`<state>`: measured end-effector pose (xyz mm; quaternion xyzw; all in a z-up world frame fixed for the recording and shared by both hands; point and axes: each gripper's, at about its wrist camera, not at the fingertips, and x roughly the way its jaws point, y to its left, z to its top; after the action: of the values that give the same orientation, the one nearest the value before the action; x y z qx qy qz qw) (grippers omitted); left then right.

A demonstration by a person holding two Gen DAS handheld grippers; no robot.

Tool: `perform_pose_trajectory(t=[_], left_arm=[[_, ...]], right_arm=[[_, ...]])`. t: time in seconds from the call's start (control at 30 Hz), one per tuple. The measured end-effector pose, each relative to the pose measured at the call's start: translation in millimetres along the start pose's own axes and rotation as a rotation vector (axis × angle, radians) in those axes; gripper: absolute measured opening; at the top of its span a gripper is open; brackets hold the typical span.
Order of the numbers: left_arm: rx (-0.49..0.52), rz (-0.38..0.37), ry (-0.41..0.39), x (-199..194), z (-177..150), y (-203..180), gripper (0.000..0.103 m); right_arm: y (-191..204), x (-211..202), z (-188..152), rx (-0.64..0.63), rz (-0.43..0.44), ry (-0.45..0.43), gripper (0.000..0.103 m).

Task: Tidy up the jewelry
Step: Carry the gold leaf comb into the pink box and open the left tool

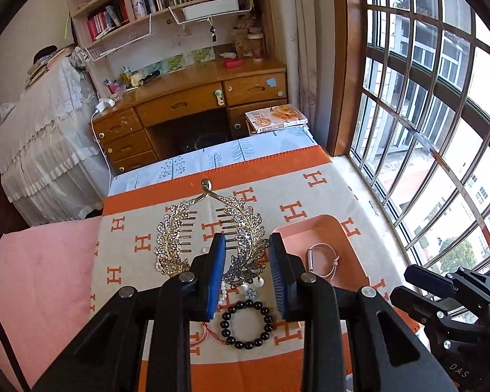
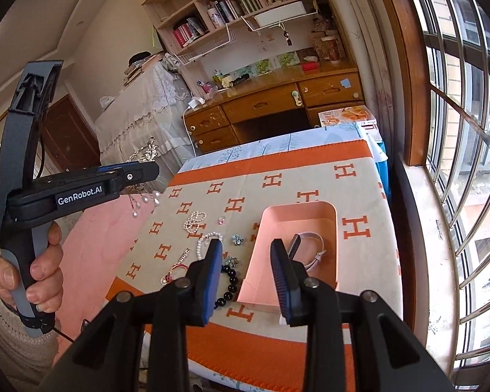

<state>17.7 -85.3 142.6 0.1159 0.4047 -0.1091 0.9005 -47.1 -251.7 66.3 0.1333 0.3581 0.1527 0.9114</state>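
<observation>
A gold rhinestone leaf hair comb hangs above the orange H-patterned cloth, and my left gripper is shut on its lower right leaf. From the right wrist view, that left gripper is held up at the left by a hand, with crystals dangling below it. My right gripper is open and holds nothing, above the near edge of a pink tray. A pink-strapped watch lies in the tray. On the cloth lie a black bead bracelet, pearl bracelets and a flower brooch.
A red string bracelet lies near the cloth's front left. Pink bedding runs along the left. Barred windows and a sill close off the right. A wooden desk and a book stand beyond the far edge.
</observation>
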Motion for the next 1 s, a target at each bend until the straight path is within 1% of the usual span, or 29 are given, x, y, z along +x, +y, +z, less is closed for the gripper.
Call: perform_pose_trajectory(t=[0.13,0.23,0.33,0.5,0.7,0.9,1.0], left_arm=[[0.011,-0.005,-0.009,-6.5,3.8,-3.4,0.025],[0.024,-0.023,0.004,-4.1,-1.4,-6.1,0.025],[0.039,-0.049,0.034,9.4,-8.1,-9.4,0.025],[0.062,-0.101,0.126,47.5,-24.9,-27.2,0.025],[0.089,-0.188,0.238,98.2,-44.3,-56.1,0.025],[0.082,-0.26,0.35,148.6,-62.6,-79.0,0.025],[0.077,-0.29,0.385,166.3,-67.5,-84.2,0.026]], right_arm=[[1.4,-11.1,2.7,-0.012,-0.009,-0.015,0.031],[-0.6,-10.9,-0.5,-0.005,-0.011,-0.002,0.033],[-4.3,-2.7,-3.3,-0.004,-0.034,0.029,0.034],[-19.3,13.6,-8.9,0.026,-0.079,0.082,0.034],[-31.4,19.8,-13.9,0.052,-0.122,0.109,0.034],[-43.4,37.2,-19.3,0.077,-0.162,0.162,0.034],[-46.5,43.7,-21.2,0.079,-0.176,0.183,0.034]])
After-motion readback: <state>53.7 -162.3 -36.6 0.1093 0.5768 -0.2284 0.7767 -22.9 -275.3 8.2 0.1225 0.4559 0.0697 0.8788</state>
